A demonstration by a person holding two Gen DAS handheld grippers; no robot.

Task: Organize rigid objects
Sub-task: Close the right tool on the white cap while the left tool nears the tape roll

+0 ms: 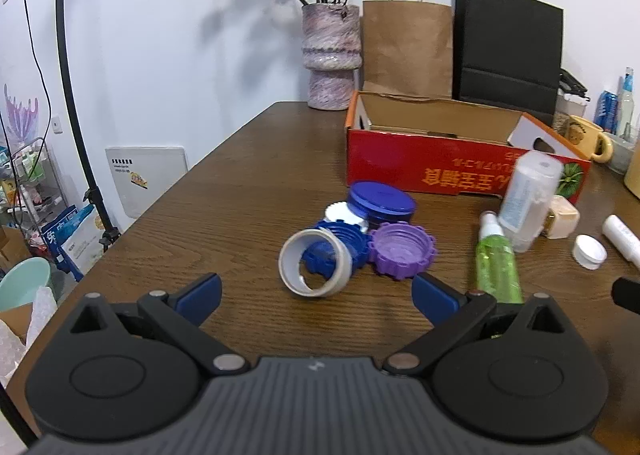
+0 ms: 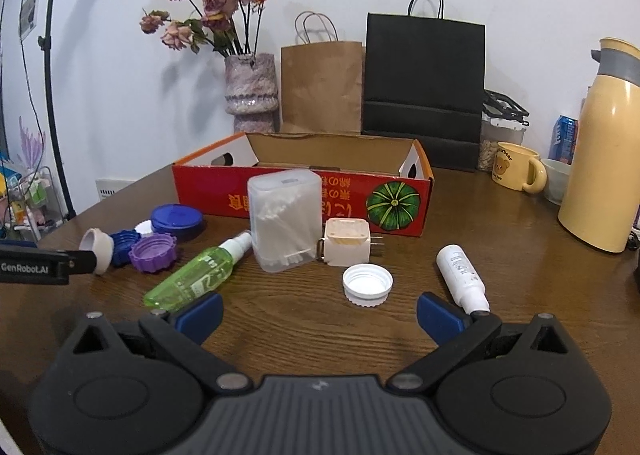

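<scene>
My left gripper [image 1: 316,293] is open and empty, just short of a grey ring-shaped cap [image 1: 314,263] that leans on a pile of lids: a dark blue toothed lid [image 1: 344,241], a purple toothed lid [image 1: 401,251], a white lid [image 1: 345,215] and a round blue tin lid [image 1: 380,201]. My right gripper [image 2: 320,313] is open and empty above the table. Ahead of it lie a white cap [image 2: 367,283], a white bottle [image 2: 462,275], a green spray bottle [image 2: 200,275], a clear cotton-swab box [image 2: 285,221] and a cream plug [image 2: 346,242]. An open red cardboard box [image 2: 320,195] stands behind.
A vase of dried roses [image 2: 251,91], a brown bag [image 2: 321,87] and a black bag [image 2: 423,83] stand along the wall. A yellow mug [image 2: 516,171], a bowl [image 2: 557,179] and a tall cream thermos [image 2: 600,147] are at the right. The table's left edge [image 1: 168,199] drops to a cluttered floor.
</scene>
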